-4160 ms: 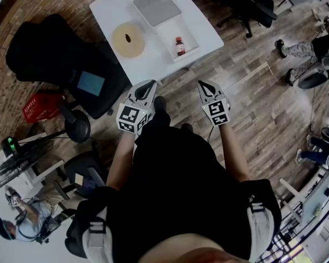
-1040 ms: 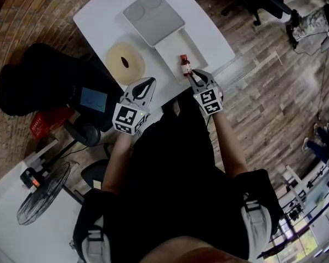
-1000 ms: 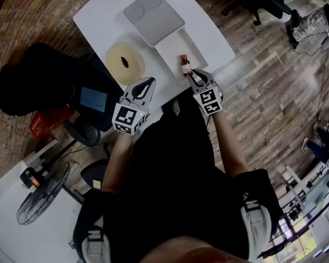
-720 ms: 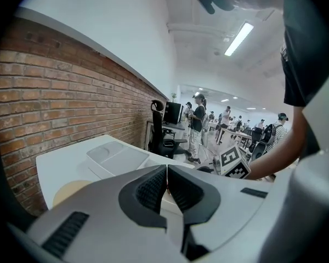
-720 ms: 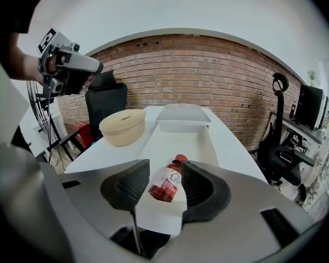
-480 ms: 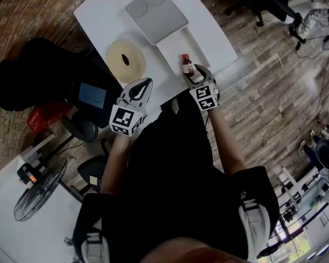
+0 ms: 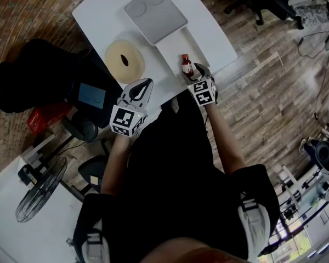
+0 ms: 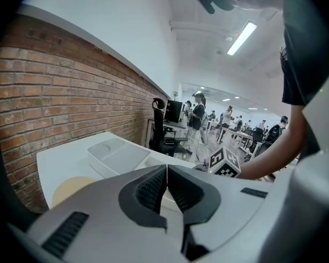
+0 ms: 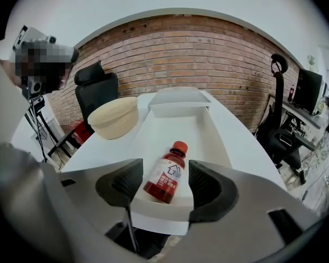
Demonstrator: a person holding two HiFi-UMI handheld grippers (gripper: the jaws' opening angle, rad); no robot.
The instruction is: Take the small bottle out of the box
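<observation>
The person wears a black short-sleeved top (image 7: pixel 175 179) that fills the lower middle of the head view. Pale grey shoulder straps (image 7: pixel 251 215) with dark buckles show at the lower left and lower right of that frame. The left gripper (image 7: pixel 146 84) and the right gripper (image 7: pixel 193 73) have smooth, light grey moulded shells that taper to rounded tips. Each carries a white cube (image 7: pixel 126 119) printed with black square markers (a different pattern on each visible face). The inner pads (image 9: pixel 120 182) are black and finely ribbed. A dark ridged slot (image 8: pixel 66 234) marks the left shell at the lower left of the left gripper view.
</observation>
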